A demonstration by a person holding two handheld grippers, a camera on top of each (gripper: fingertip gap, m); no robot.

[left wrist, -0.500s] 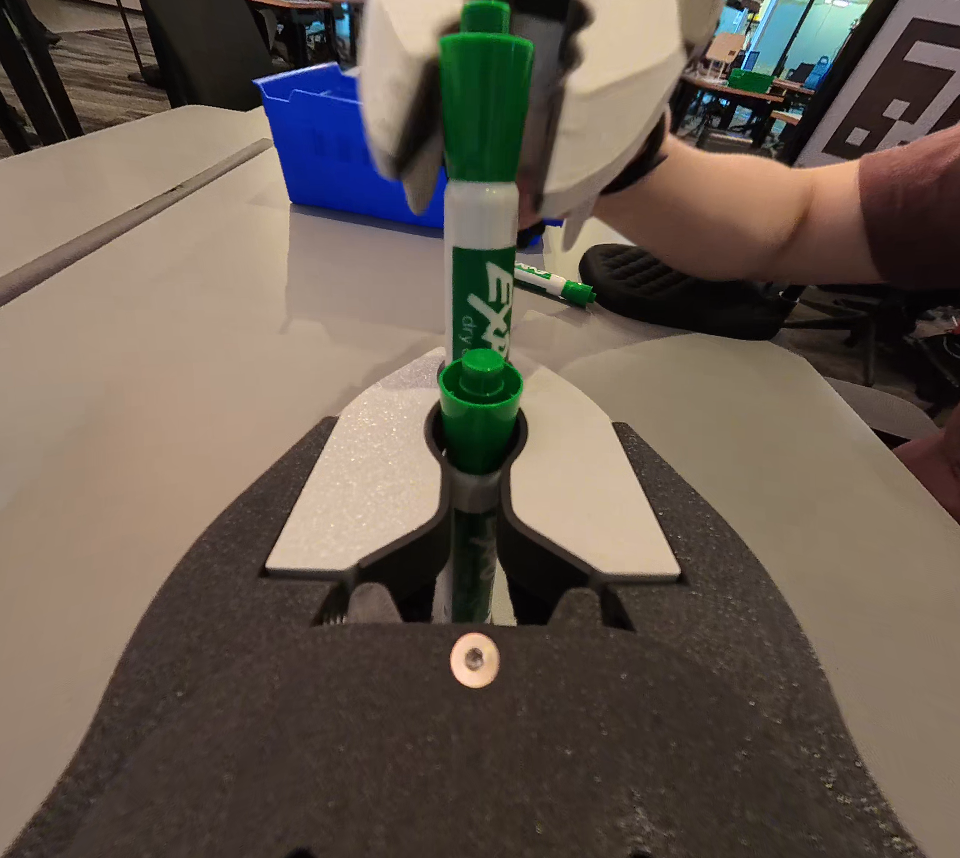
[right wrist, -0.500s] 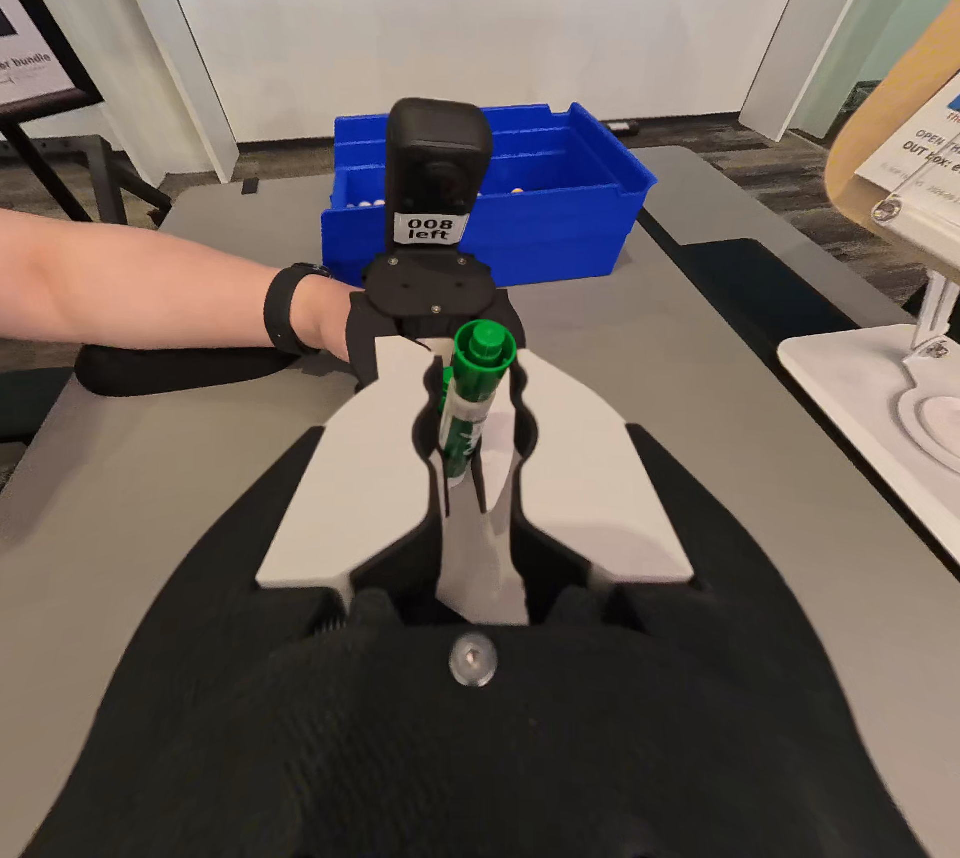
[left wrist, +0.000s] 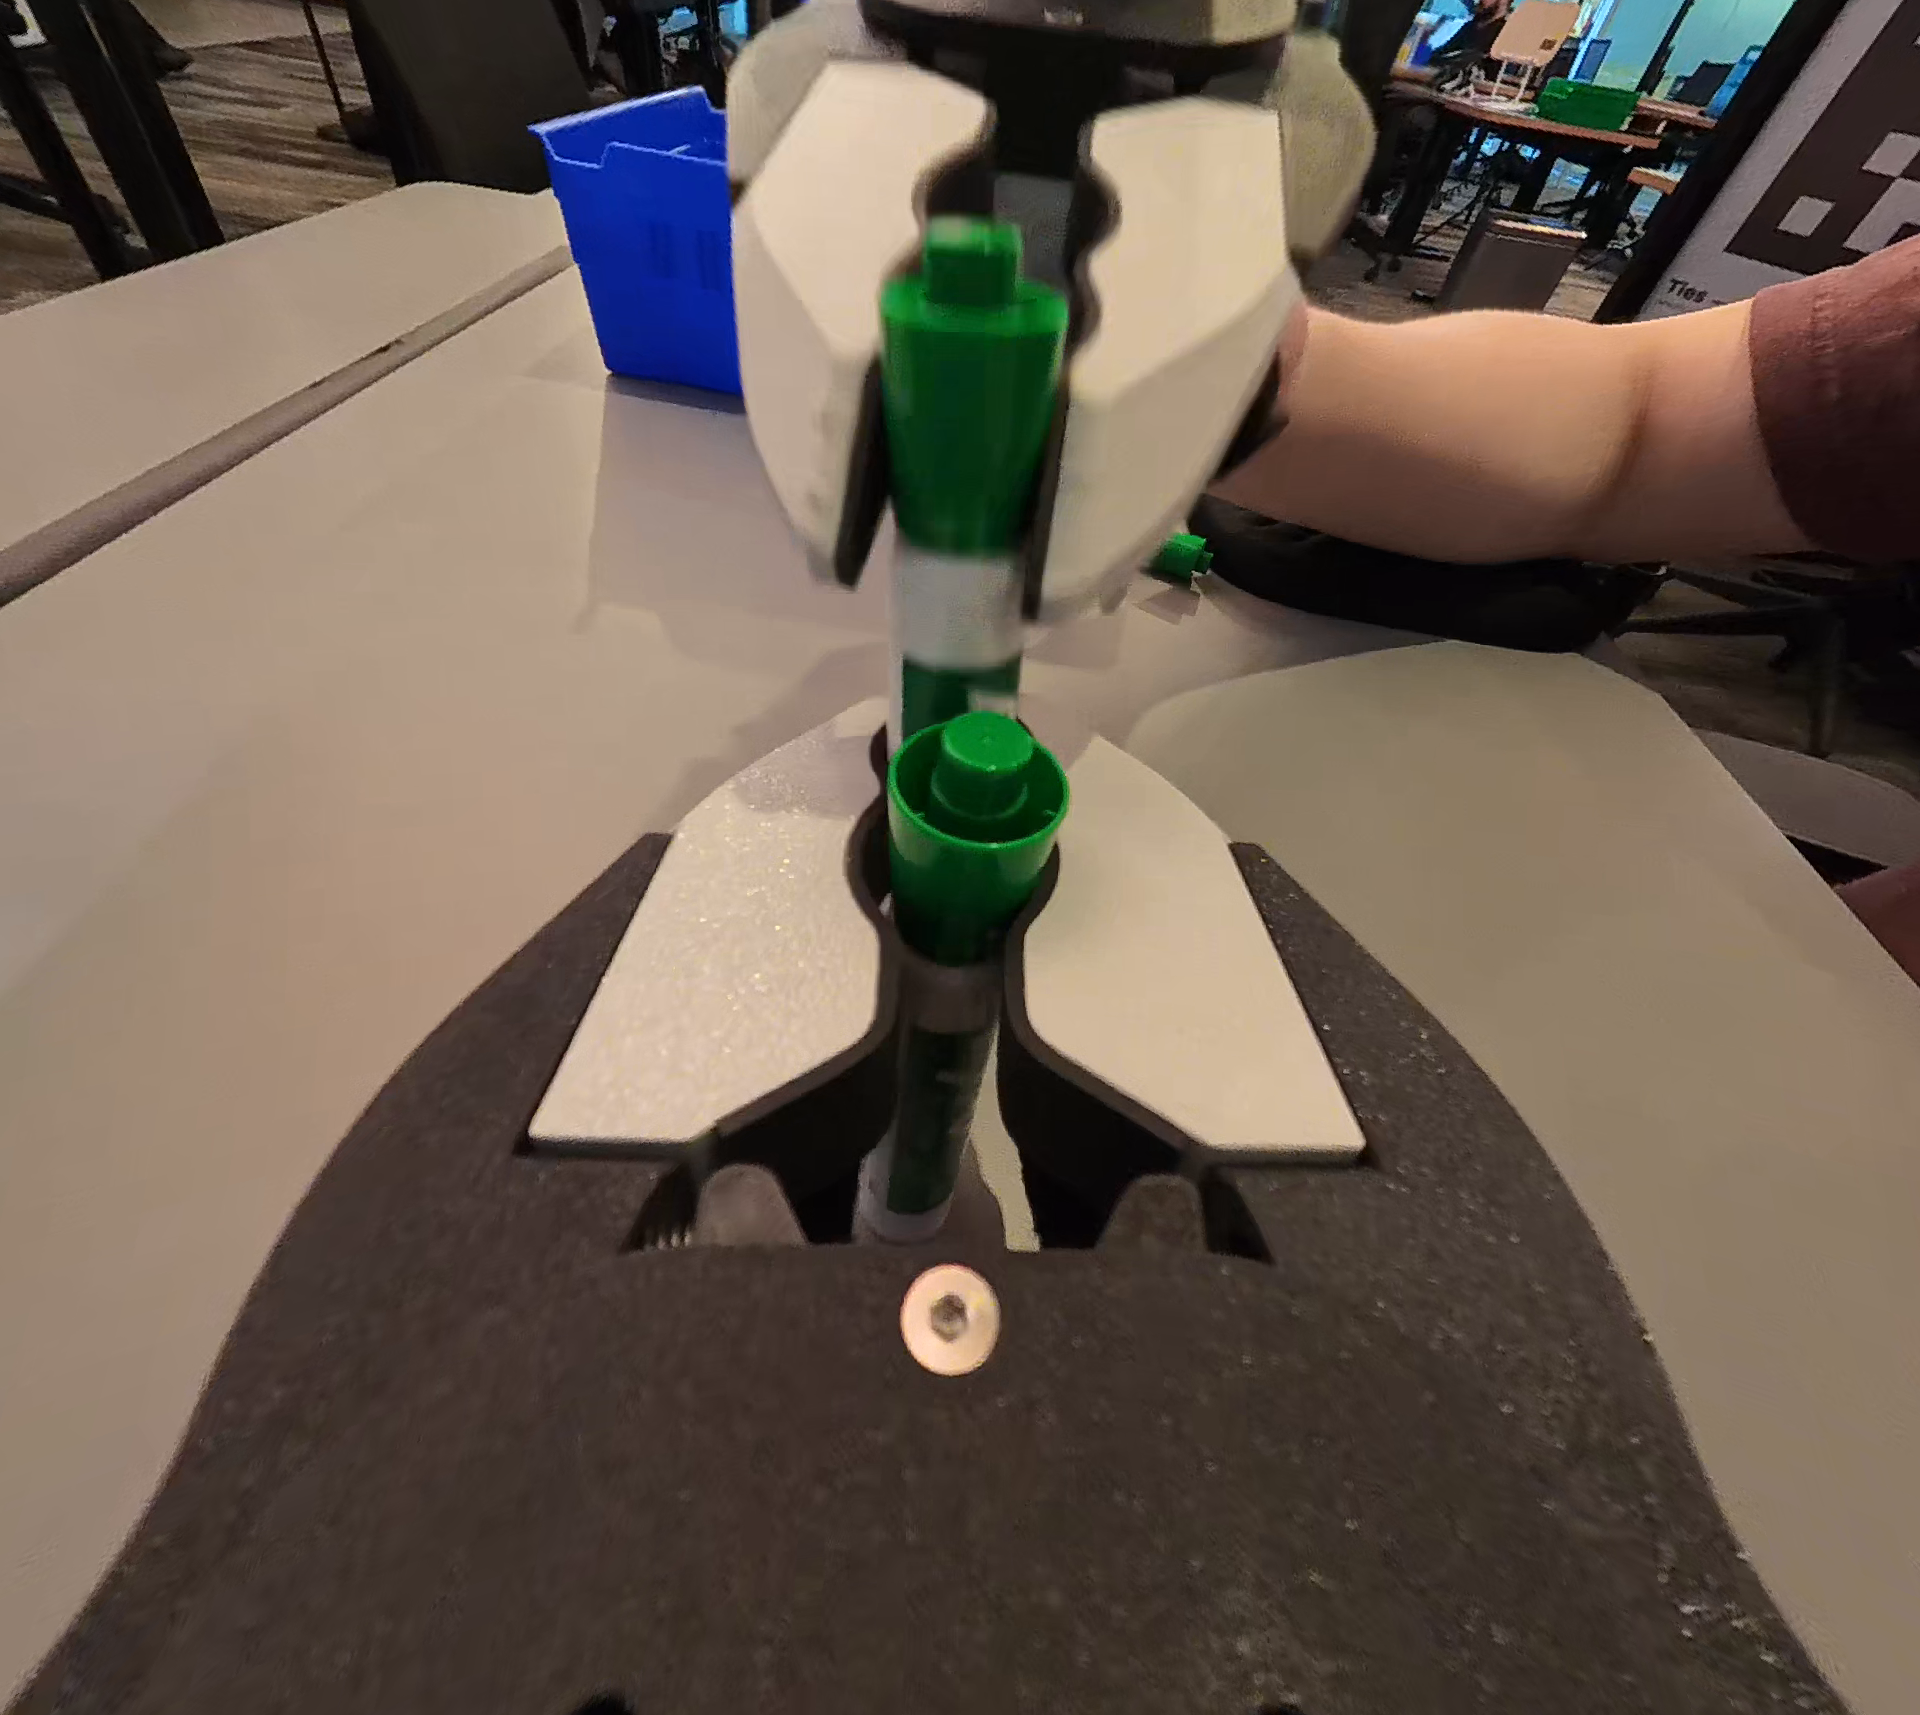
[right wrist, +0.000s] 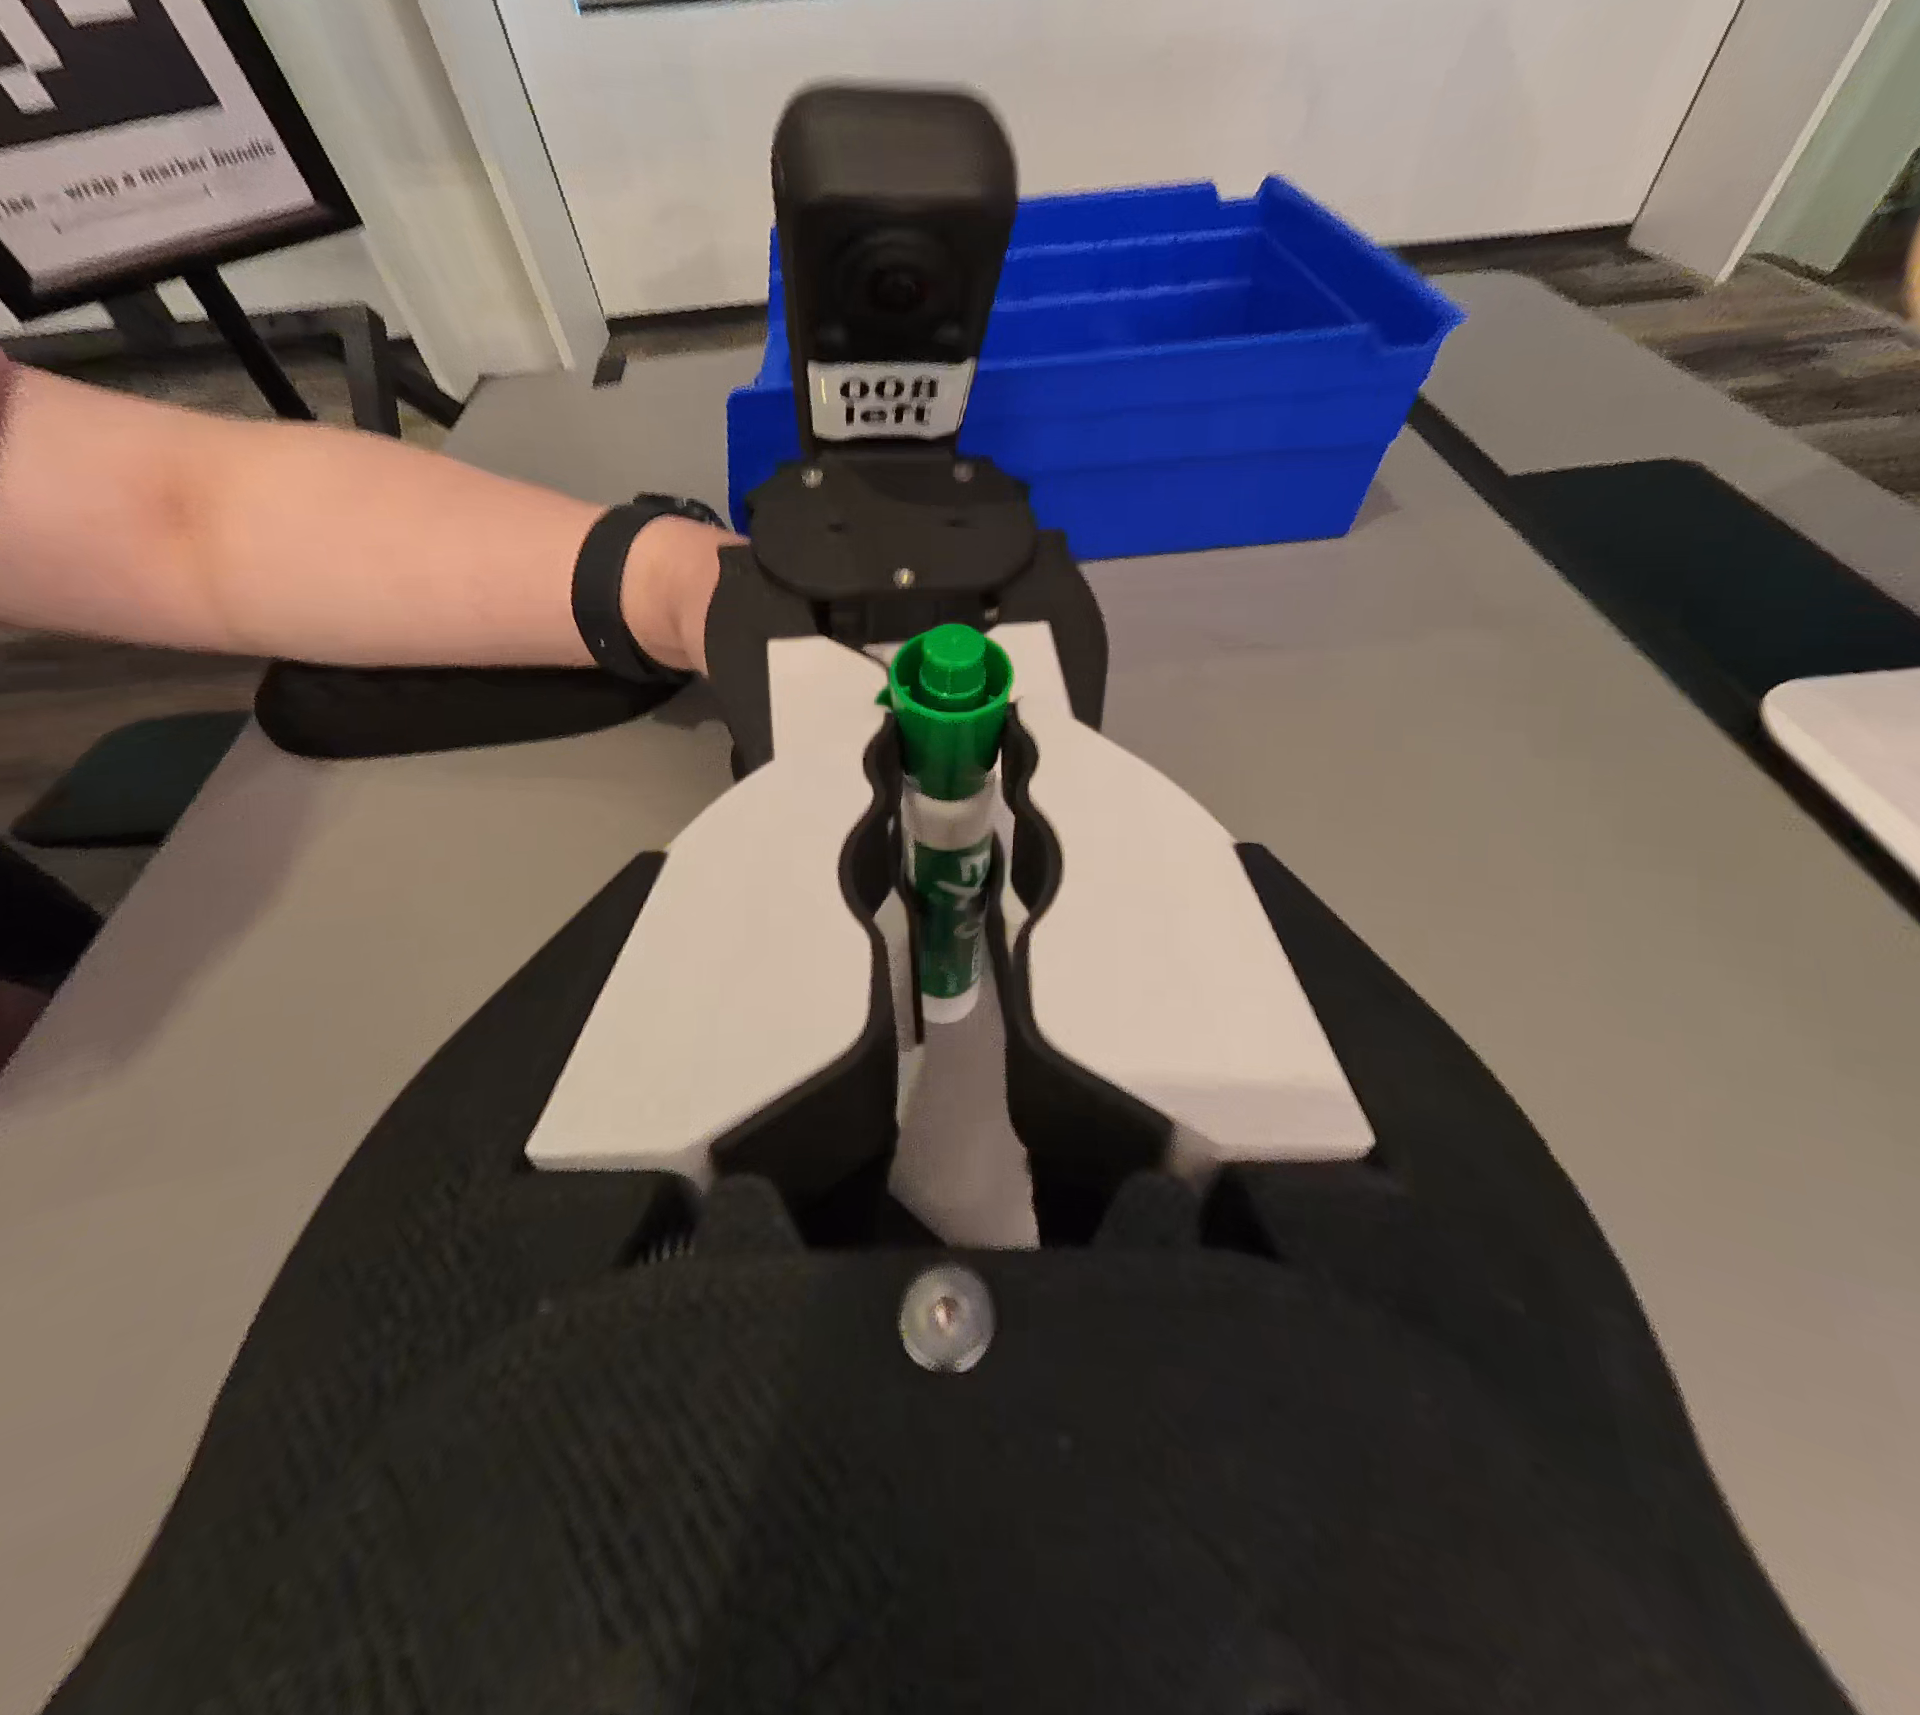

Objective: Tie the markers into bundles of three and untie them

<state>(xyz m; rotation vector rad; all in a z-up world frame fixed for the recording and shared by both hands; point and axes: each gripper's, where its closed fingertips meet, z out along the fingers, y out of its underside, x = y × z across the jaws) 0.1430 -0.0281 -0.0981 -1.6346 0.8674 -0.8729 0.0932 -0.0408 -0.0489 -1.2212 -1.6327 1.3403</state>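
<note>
With each hand-held gripper, left (left wrist: pixel 971 844) and right (right wrist: pixel 951 792), clamped on its own green marker (left wrist: pixel 975 834) (right wrist: pixel 948 792), bring barrels parallel, caps level.

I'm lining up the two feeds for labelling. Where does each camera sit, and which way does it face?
Left wrist view: sits on the left gripper, looking along its fingers at the facing right gripper; a forearm shows.
Right wrist view: sits on the right gripper, looking back at the left gripper; a forearm with a black wristband shows.
Shared: they face each other, each holding a green marker, with the blue bin in both.
</note>
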